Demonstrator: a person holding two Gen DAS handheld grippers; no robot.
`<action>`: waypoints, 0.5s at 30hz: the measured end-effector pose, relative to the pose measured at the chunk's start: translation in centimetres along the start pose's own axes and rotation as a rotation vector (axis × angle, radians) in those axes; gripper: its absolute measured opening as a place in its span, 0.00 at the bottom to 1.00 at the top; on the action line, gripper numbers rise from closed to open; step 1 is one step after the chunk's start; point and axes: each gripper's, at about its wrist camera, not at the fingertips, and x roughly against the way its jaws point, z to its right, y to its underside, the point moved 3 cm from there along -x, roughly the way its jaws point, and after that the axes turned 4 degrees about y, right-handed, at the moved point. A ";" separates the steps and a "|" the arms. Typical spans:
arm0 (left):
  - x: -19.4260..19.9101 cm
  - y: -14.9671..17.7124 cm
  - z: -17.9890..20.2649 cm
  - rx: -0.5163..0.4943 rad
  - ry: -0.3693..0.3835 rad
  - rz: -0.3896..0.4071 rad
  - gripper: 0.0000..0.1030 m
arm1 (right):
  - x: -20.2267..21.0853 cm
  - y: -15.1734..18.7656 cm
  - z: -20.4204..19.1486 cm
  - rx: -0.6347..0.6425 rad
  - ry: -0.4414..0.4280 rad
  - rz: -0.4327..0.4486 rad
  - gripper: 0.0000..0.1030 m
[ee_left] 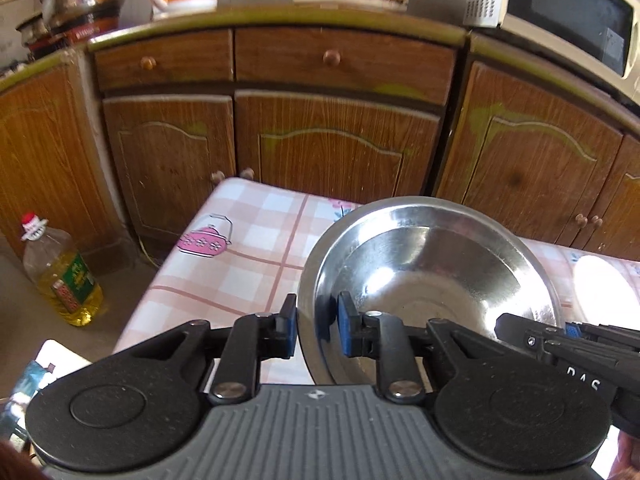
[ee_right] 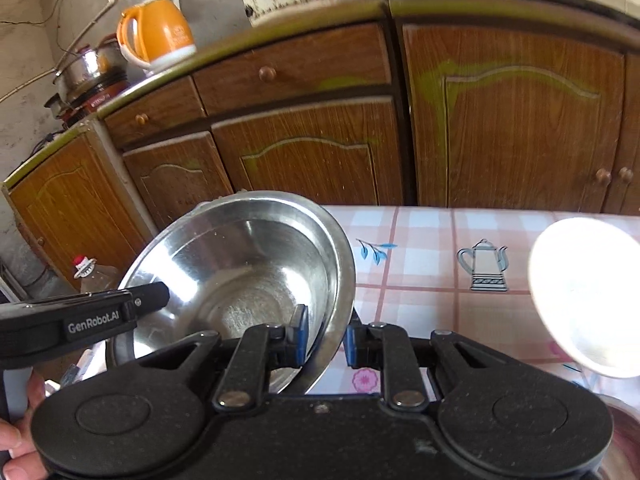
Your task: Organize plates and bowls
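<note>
A large steel bowl (ee_left: 432, 264) is held above the table, gripped at opposite rims by both grippers. My left gripper (ee_left: 316, 326) is shut on its left rim, one pad inside and one outside. My right gripper (ee_right: 326, 340) is shut on the bowl's (ee_right: 240, 264) right rim in the same way. Each gripper shows in the other's view: the right one (ee_left: 560, 340) at the bowl's far side, the left one (ee_right: 80, 320) likewise. A white plate (ee_right: 588, 296), glaring in sunlight, lies on the table to the right; it also shows in the left wrist view (ee_left: 604, 292).
The table has a pink checked cloth (ee_right: 432, 280). Brown wooden cabinets (ee_left: 332, 152) stand close behind it. An oil bottle (ee_left: 60, 276) stands on the floor at the left. An orange kettle (ee_right: 156, 36), steel pots (ee_right: 92, 68) and a microwave (ee_left: 568, 20) sit on the counter.
</note>
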 end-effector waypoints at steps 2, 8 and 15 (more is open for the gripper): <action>1.6 0.2 0.2 0.000 -0.008 0.005 0.20 | 1.7 0.1 -0.3 0.006 -0.002 0.009 0.23; 6.2 1.1 0.7 0.002 -0.020 0.027 0.21 | 6.6 0.9 -1.1 0.020 -0.005 0.031 0.23; 11.0 2.8 1.1 -0.008 -0.039 0.052 0.21 | 12.2 2.5 -2.0 0.034 -0.014 0.057 0.23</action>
